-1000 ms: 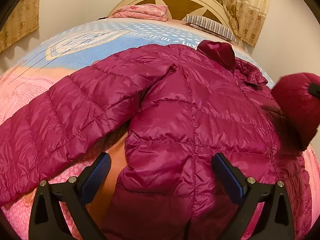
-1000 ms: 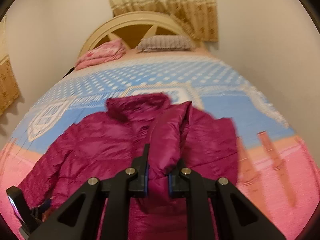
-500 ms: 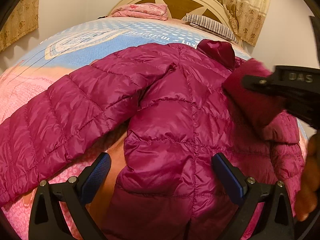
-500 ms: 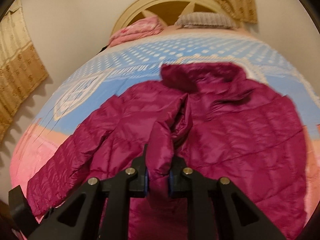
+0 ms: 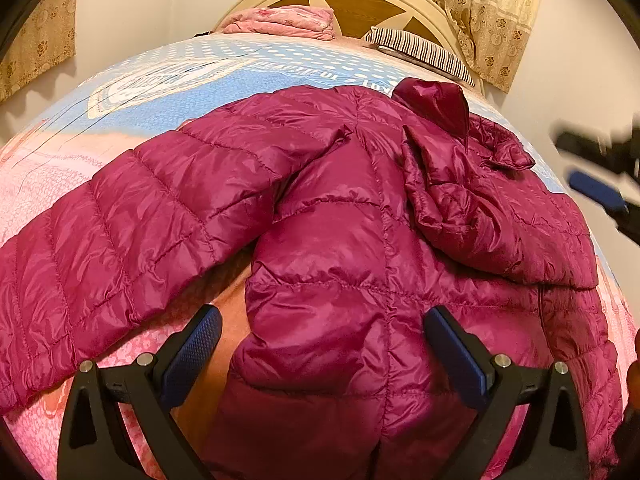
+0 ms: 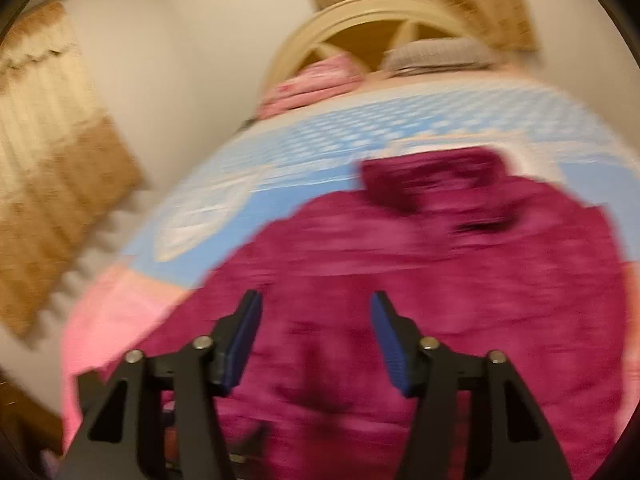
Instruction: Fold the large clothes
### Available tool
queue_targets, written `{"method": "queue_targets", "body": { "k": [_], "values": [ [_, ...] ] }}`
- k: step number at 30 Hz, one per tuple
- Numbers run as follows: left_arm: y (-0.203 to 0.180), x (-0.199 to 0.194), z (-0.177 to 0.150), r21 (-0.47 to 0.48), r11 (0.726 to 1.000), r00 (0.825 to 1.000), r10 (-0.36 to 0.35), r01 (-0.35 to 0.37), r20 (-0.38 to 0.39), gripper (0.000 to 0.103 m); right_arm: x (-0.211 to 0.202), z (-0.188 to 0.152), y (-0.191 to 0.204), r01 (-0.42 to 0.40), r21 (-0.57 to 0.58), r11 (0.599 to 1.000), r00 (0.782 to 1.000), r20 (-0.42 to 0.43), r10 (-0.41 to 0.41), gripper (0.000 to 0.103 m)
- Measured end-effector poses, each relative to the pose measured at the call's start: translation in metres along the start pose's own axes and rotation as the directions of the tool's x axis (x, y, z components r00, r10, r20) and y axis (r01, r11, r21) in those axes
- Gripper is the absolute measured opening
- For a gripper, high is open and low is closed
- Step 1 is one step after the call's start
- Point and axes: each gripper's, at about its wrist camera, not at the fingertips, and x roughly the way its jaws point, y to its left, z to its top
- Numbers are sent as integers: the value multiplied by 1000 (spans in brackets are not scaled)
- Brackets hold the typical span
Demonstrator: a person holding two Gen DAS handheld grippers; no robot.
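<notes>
with right sleeve (image 5: 480, 208) folded in, right gripper (image 6: 316, 336) jaws opening empty over jacket (image 5: 340, 260); left gripper (image 5: 320, 344), spread, takes left sleeve (image 5: 132, 232) beside it next.

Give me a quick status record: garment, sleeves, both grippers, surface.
garment: magenta puffer jacket, spread out on the bed
right sleeve: folded in across the jacket body
left sleeve: lying out to the side, not yet folded
left gripper: open, fingers either side of the jacket's lower body
right gripper: jaws opening, nothing between them
surface: bed with blue and pink cover
</notes>
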Motion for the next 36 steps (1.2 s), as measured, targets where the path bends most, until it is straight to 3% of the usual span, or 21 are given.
{"method": "queue_targets", "body": {
  "k": [2, 4, 6, 10, 17, 21, 26, 31, 34, 36],
  "values": [
    [-1, 0, 1, 2, 1000, 1000, 4, -4, -1, 102, -9, -1, -31, 134, 26, 991, 991, 8, -135, 53],
    [-2, 1, 1, 8, 1000, 1000, 11, -11, -3, 102, -13, -4, -67, 277, 80, 957, 961, -9, -277, 45],
    [-3, 2, 1, 10, 1000, 1000, 14, -14, -4, 102, -15, -9, -102, 370, 141, 918, 929, -44, -368, 41],
    [-5, 3, 2, 13, 1000, 1000, 18, -18, -7, 102, -13, -28, -144, 451, 197, 870, 892, -113, -437, 41],
    [-9, 6, 3, 33, 999, 999, 32, -31, -26, 102, -9, -46, -145, 489, 153, 859, 871, -126, -474, 42],
    [-16, 4, 18, 74, 997, 996, 22, -16, -91, 102, -29, -38, -151, 457, 184, 870, 890, -89, -448, 42],
    [-51, -13, 56, 108, 994, 1000, 12, -10, -20, 102, -48, -15, -163, 445, 233, 865, 892, -33, -450, 42],
    [-88, 17, 77, 175, 976, 992, 124, -127, 26, 102, -26, -13, -178, 487, 212, 847, 873, -85, -481, 42],
    [-98, 47, 78, 206, 953, 975, 219, -220, 29, 102, -16, -29, -197, 466, 258, 846, 885, -127, -448, 43],
    [-96, 63, 78, 214, 941, 964, 263, -263, 28, 102, -15, -38, -206, 438, 303, 846, 899, -126, -420, 50]
  ]
}}
